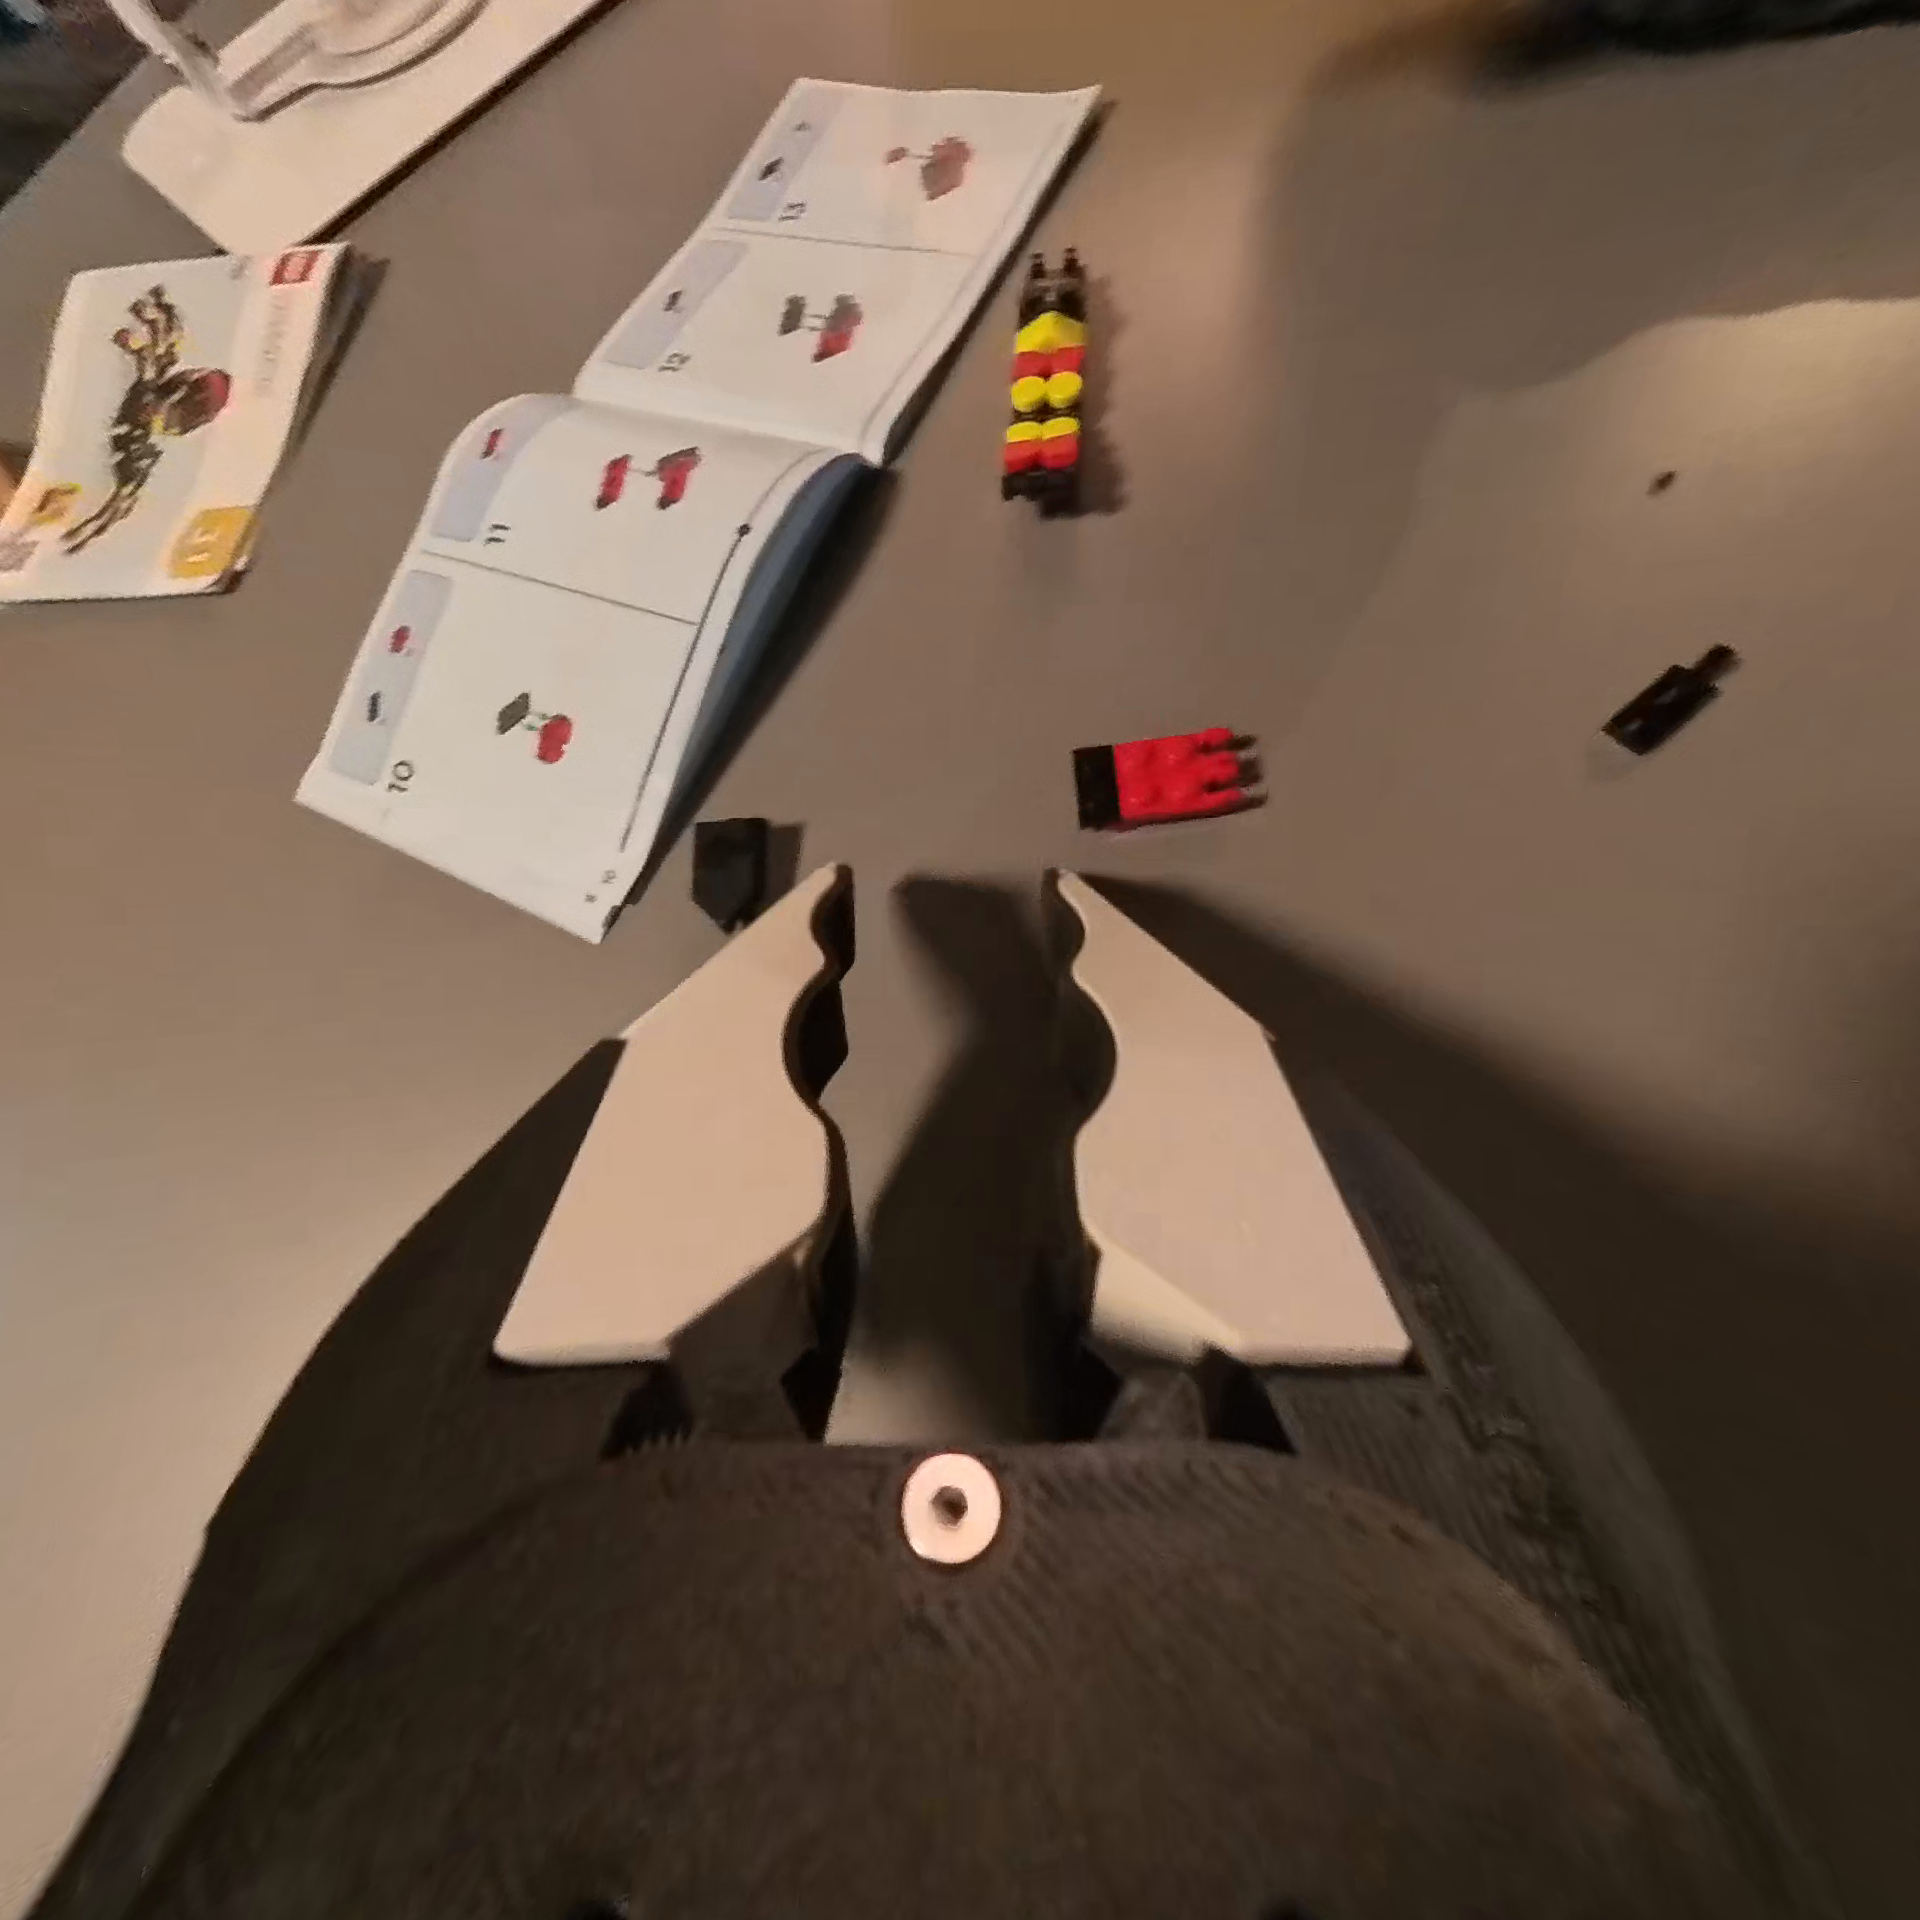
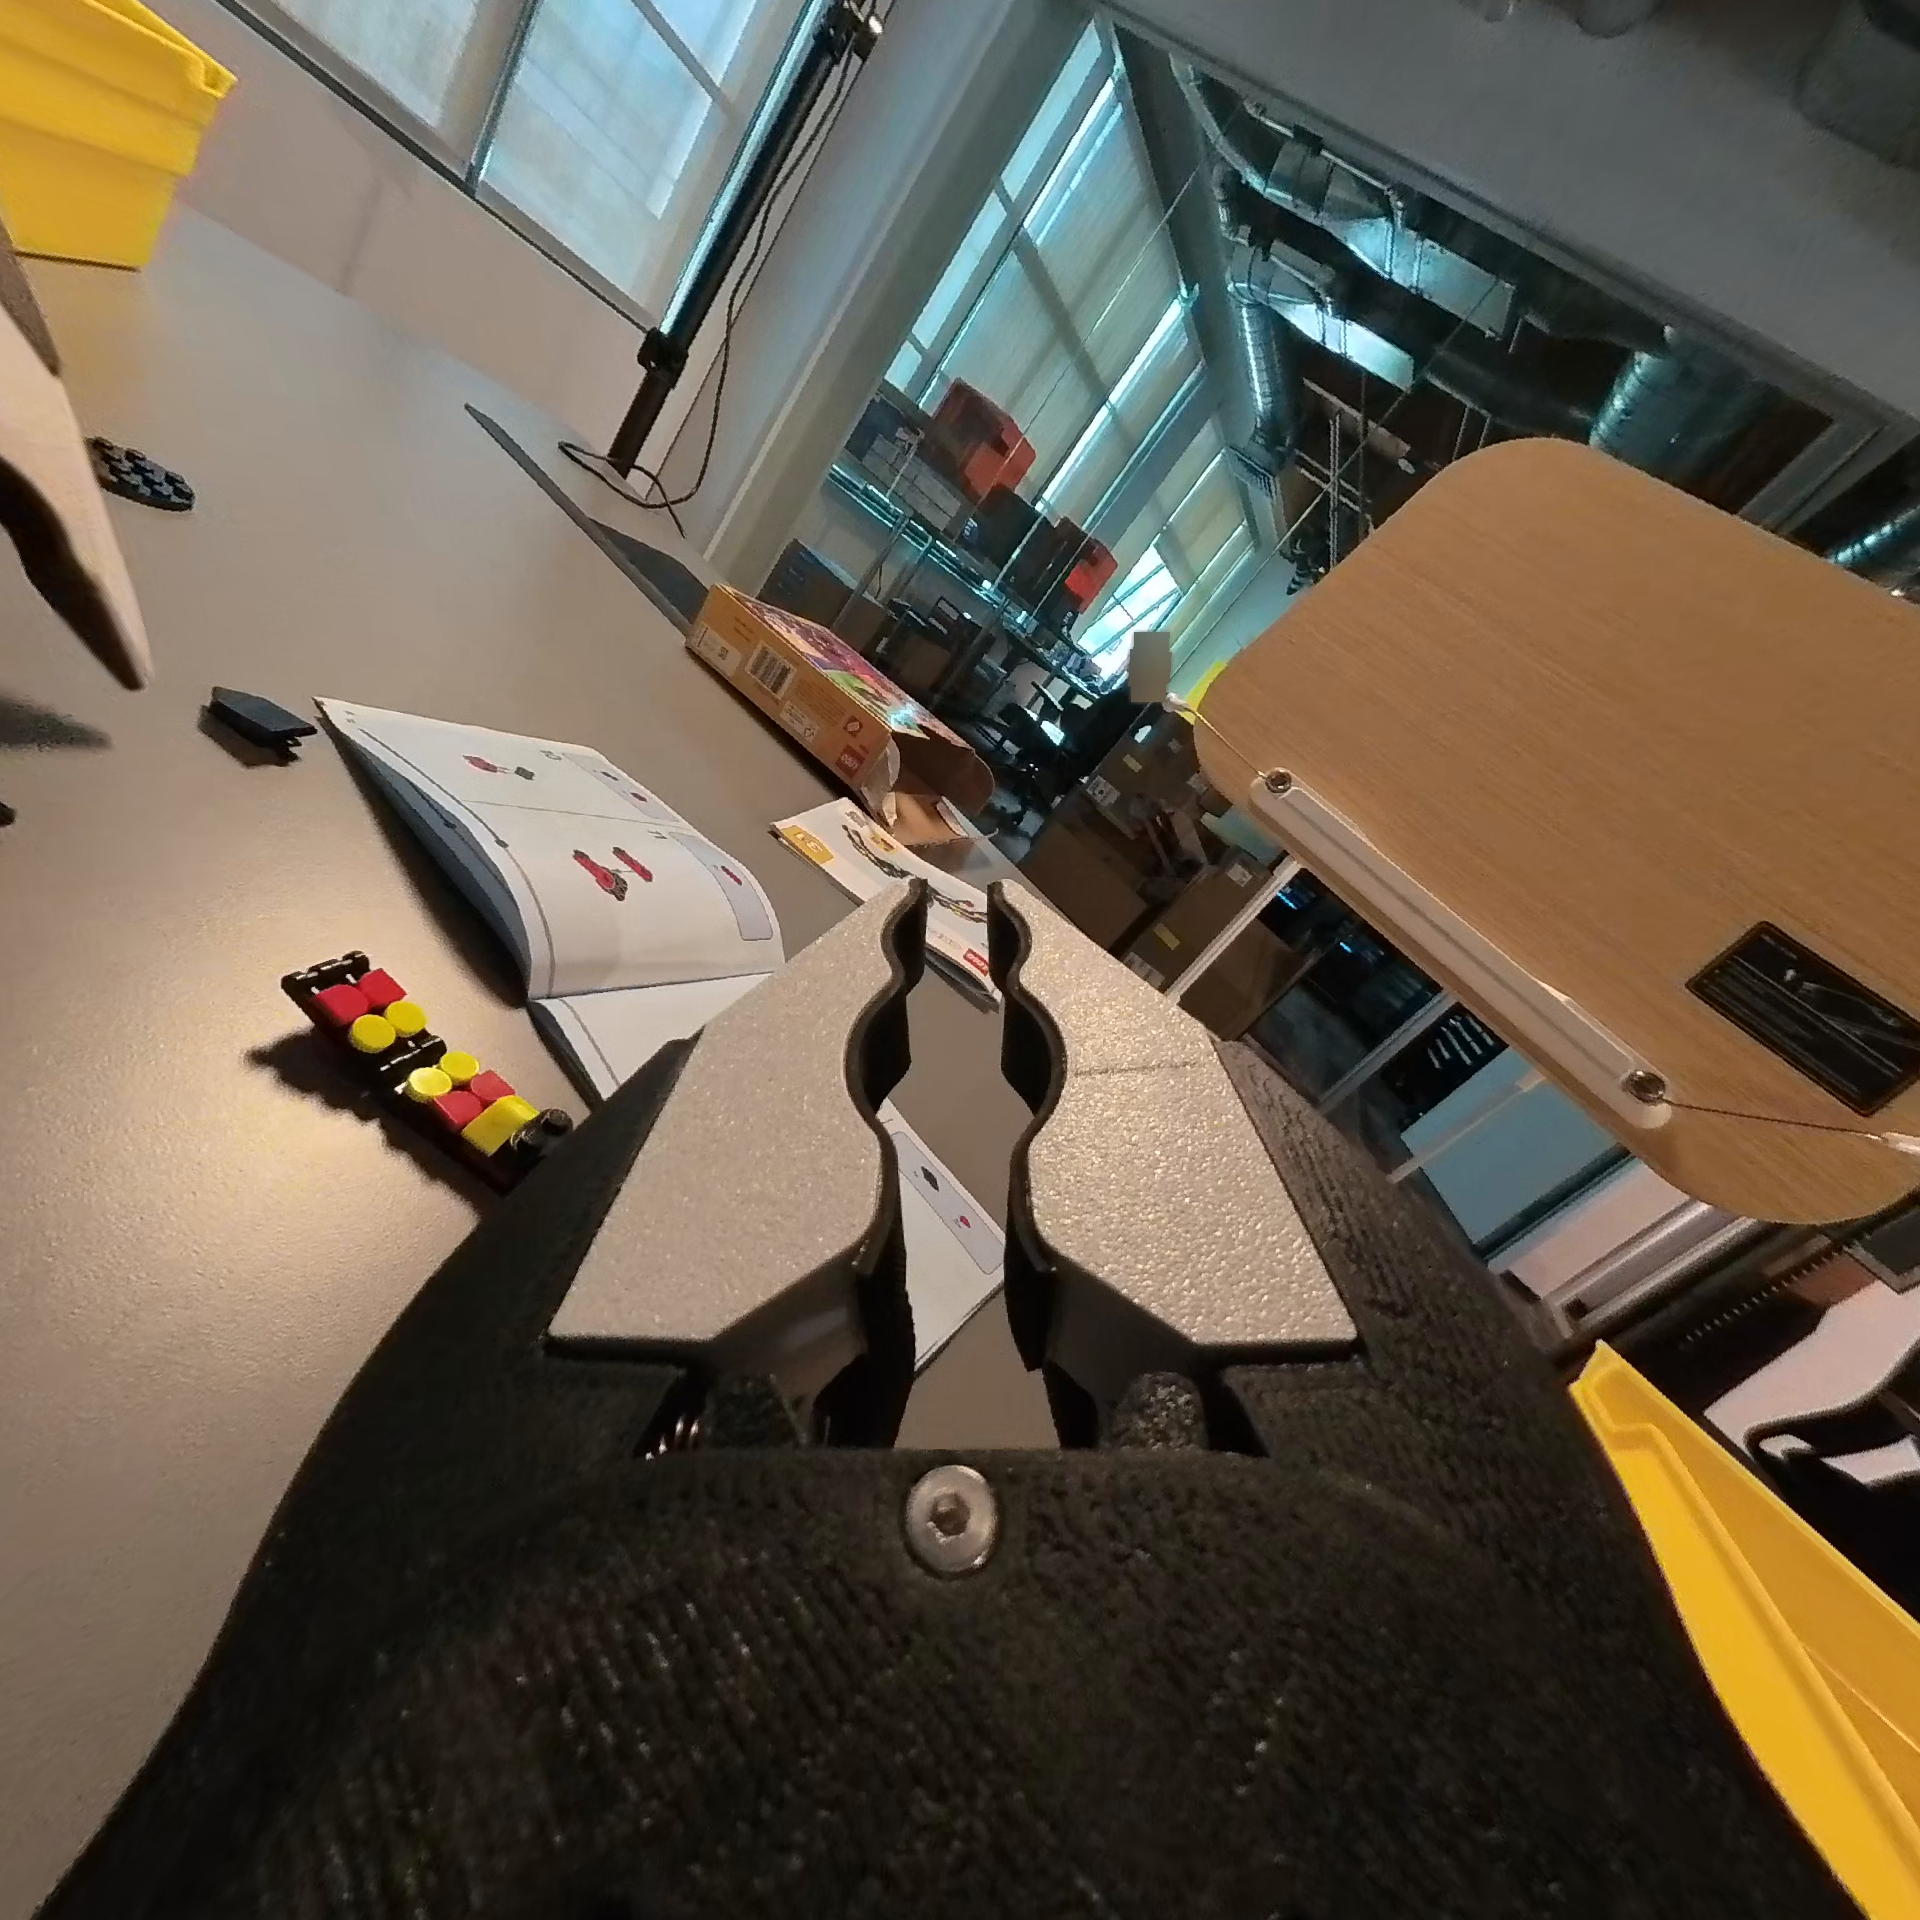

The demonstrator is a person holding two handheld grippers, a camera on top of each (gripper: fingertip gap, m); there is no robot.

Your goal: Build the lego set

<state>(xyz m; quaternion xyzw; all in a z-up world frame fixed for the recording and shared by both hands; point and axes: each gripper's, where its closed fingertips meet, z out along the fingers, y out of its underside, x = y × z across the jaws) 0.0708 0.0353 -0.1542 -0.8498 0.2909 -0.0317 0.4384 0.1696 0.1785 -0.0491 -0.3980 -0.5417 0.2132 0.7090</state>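
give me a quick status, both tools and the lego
Left tool open, empty, low over table. Right tool open, empty. Striped lego strip and red-black piece loose on table. Open booklet alongside, path clear.

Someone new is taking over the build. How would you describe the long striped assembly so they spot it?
Find the open instruction booklet on the grey table. Beside its free page edge lies a long black strip, the only piece topped with alternating red and yellow.

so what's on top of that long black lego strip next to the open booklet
The long black strip carries red and yellow pieces in alternating bands, several of them round yellow studs, seen clearly in the right wrist view. Its black ends stay bare. Whatever lies beneath it is hidden.
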